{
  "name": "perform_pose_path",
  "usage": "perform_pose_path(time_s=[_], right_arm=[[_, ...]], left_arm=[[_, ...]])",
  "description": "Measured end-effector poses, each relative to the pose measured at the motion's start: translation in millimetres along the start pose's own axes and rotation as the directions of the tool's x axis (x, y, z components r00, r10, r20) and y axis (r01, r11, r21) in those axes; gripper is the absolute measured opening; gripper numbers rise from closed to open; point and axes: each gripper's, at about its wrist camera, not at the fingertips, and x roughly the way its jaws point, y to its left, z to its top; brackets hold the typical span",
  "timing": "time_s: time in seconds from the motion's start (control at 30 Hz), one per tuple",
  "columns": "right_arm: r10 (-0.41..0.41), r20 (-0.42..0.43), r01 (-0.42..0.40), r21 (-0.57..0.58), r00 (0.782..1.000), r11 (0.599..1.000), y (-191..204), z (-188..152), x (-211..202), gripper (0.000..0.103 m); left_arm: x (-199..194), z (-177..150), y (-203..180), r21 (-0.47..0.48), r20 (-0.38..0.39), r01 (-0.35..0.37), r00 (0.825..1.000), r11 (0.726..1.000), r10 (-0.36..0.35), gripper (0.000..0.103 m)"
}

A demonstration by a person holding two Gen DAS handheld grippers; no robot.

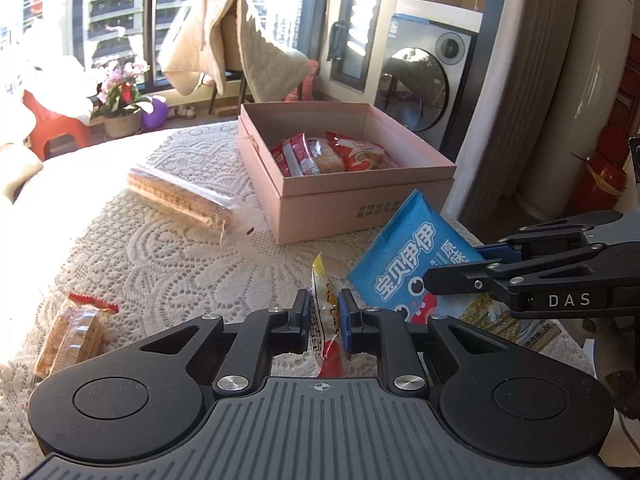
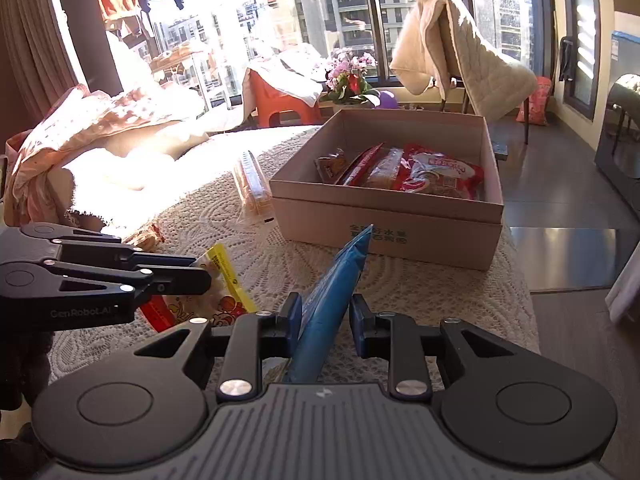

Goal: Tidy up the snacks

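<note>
My left gripper [image 1: 325,308] is shut on a yellow and red snack packet [image 1: 325,320], held above the lace tablecloth; it shows from the side in the right wrist view [image 2: 218,300]. My right gripper [image 2: 325,312] is shut on a blue snack bag [image 2: 332,300], which also shows in the left wrist view [image 1: 416,256] beside the right gripper [image 1: 448,280]. The pink open box [image 1: 352,196] stands ahead with several red snack packs [image 1: 332,154] inside; it also shows in the right wrist view [image 2: 384,224].
A long wafer pack [image 1: 180,196] lies left of the box. A clear-wrapped cake [image 1: 72,336] lies at the near left. The table edge [image 1: 464,224] drops off right of the box. A chair with a cream blanket [image 1: 236,36] stands beyond.
</note>
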Motion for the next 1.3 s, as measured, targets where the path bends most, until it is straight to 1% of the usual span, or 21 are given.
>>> perform_pose_path(time_s=[0.07,0.17,0.23,0.33,0.4,0.47,0.53,0.63,0.67,0.77,0.83,0.9,0.93,1.0,1.03,1.1,1.13,1.23,1.3], right_arm=[[0.025,-0.035,-0.025,0.006,0.999,1.0,5.3,0.4,13.0,0.026],[-0.027,-0.078,0.027,-0.003,0.997,1.0,10.4,-0.5,32.8,0.025],[-0.019,-0.082,0.019,-0.002,0.996,1.0,11.4,0.0,34.3,0.019],[-0.022,-0.05,0.02,-0.045,0.999,0.999,17.0,2.0,23.3,0.016],[-0.038,-0.02,0.036,-0.076,0.999,0.996,19.2,4.8,12.2,0.014],[-0.046,0.002,0.046,-0.08,0.999,0.996,16.3,8.4,2.5,0.013],[-0.038,0.026,0.039,-0.044,0.999,0.998,7.5,15.5,-9.4,0.013],[0.026,0.079,-0.027,0.015,0.997,1.0,-7.1,30.7,-27.7,0.013],[0.028,0.103,-0.03,0.019,0.994,0.999,-10.2,36.4,-33.0,0.013],[-0.012,0.155,0.012,0.003,0.988,1.0,-13.6,51.7,-39.0,0.013],[-0.03,0.164,0.032,-0.008,0.986,0.999,-17.7,63.8,-37.2,0.013],[-0.059,0.165,0.063,-0.015,0.985,0.998,-20.4,71.4,-33.0,0.013],[-0.06,0.157,0.064,-0.016,0.986,0.998,-21.5,72.1,-30.0,0.013],[-0.032,0.121,0.034,-0.017,0.992,0.999,-21.7,66.2,-19.9,0.013],[-0.017,0.098,0.019,-0.014,0.995,1.0,-20.6,60.6,-13.5,0.013],[0.019,0.039,-0.02,0.014,0.999,1.0,-19.8,44.9,4.0,0.014],[0.044,0.008,-0.045,0.039,0.999,0.998,-20.3,37.1,14.1,0.014],[0.11,-0.063,-0.1,0.143,0.992,0.985,-24.5,15.0,41.7,0.014],[0.102,-0.069,-0.088,0.186,0.992,0.979,-26.6,4.9,50.8,0.014]], left_arm=[[-0.3,-1.9,3.2,-0.008,-0.003,-0.003,1.0,1.0,0.003,0.019],[-3.7,-3.8,7.5,-0.018,-0.002,0.0,1.0,1.0,0.0,0.019],[-4.3,-4.5,8.9,-0.018,-0.001,0.001,1.0,1.0,-0.001,0.019],[-3.4,-4.7,8.9,-0.026,0.009,0.013,1.0,1.0,-0.013,0.019],[-4.6,-3.8,7.5,-0.036,0.023,0.037,0.999,0.999,-0.036,0.019],[-7.0,-1.0,5.4,-0.039,0.038,0.068,0.997,0.997,-0.066,0.018],[-8.6,4.1,4.2,-0.04,0.057,0.081,0.995,0.996,-0.079,0.017],[-7.2,14.1,6.2,-0.053,0.089,0.098,0.992,0.994,-0.093,0.017],[-5.3,17.4,7.9,-0.061,0.097,0.104,0.991,0.993,-0.098,0.016],[-1.7,28.0,13.6,-0.088,0.105,0.137,0.986,0.987,-0.128,0.016],[-1.1,35.4,15.9,-0.075,0.102,0.142,0.986,0.987,-0.134,0.016],[0.6,38.4,20.0,-0.059,0.075,0.143,0.988,0.988,-0.138,0.016],[1.3,38.0,22.8,-0.06,0.063,0.142,0.988,0.988,-0.138,0.016],[1.4,33.0,26.4,-0.039,0.029,0.113,0.993,0.993,-0.112,0.017],[1.2,29.9,26.7,-0.022,0.013,0.084,0.996,0.996,-0.084,0.018],[1.5,22.3,22.9,0.015,-0.019,0.007,1.0,1.0,-0.006,0.02],[2.4,19.1,19.6,0.036,-0.032,-0.014,0.999,0.999,0.015,0.02],[7.5,9.7,5.1,0.107,-0.085,-0.032,0.996,0.994,0.041,0.023],[13.5,3.5,-4.5,0.153,-0.114,-0.043,0.992,0.987,0.061,0.024]])
